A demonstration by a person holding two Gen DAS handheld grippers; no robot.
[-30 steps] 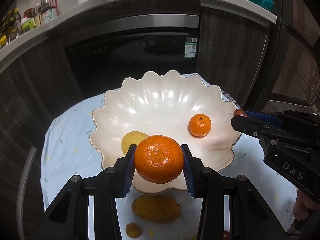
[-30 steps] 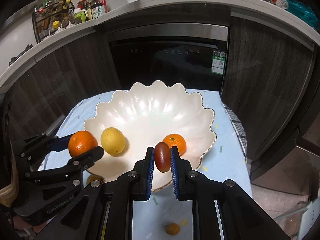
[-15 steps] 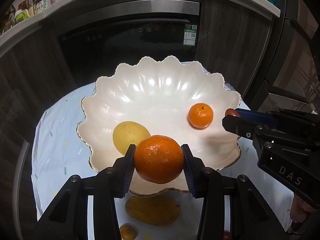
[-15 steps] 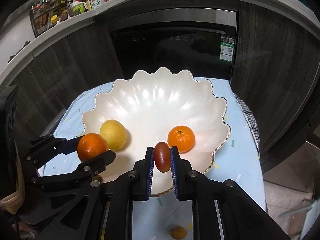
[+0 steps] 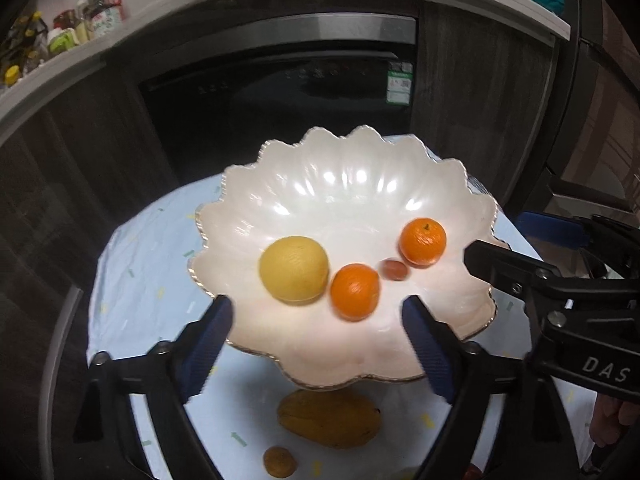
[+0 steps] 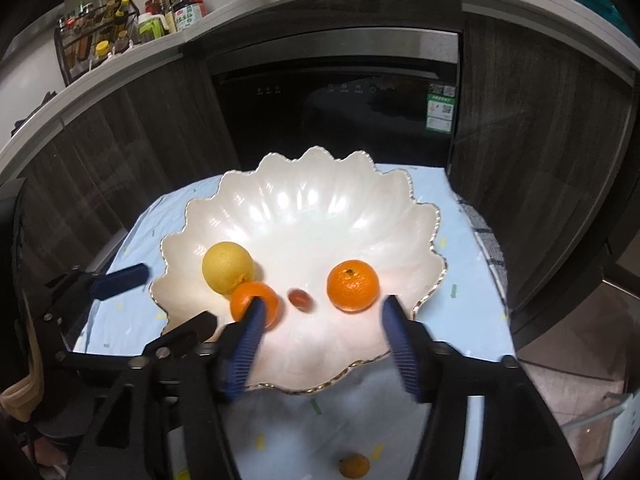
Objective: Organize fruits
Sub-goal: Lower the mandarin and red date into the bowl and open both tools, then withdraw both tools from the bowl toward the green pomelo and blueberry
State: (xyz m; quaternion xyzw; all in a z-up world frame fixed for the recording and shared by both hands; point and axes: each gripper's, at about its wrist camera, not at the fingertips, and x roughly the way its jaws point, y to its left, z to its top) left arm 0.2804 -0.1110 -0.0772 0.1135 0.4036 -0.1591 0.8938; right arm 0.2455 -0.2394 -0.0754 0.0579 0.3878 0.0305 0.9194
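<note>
Kitchen cabinets and a dark built-in oven (image 6: pixel 340 112) behind; pale blue speckled cloth (image 5: pixel 136 264) covers the worktop, with a scalloped white bowl (image 5: pixel 348 184) in the middle.

In the bowl: yellow citrus (image 5: pixel 294 269), orange mandarin (image 5: pixel 355 291) touching it at 3 o'clock, small reddish-brown oval fruit (image 5: pixel 394 269) just beside that, second mandarin (image 5: pixel 423 242) near the 3 o'clock rim.

Left gripper (image 5: pixel 318 340): fingers spread, nothing between them; jaws have just been opening, with the mandarin lying free below them in the bowl. Right gripper (image 6: pixel 322 344): fingers also spread and empty, jaws just been opening, the reddish fruit free on the bowl floor ahead of them.

Still outside the bowl, on the cloth at the near 6 o'clock side: a mango-like yellow-brown fruit (image 5: pixel 329 418), a small brownish round fruit (image 5: pixel 279 461) beside it toward 7 o'clock, and a small orange fruit (image 6: pixel 354 465) seen low in the right wrist view.

Key relation: the mango-like fruit lies below and behind the left fingertips, under the bowl's near rim, so the left hand looks nearer. Its long axis runs roughly 9 to 3 o'clock, with what looks like the stem end toward 3 o'clock. Spread fingers would need to straddle the short axis, so probably pull back and dip first. The small orange fruit looks the right hand's pick.
</note>
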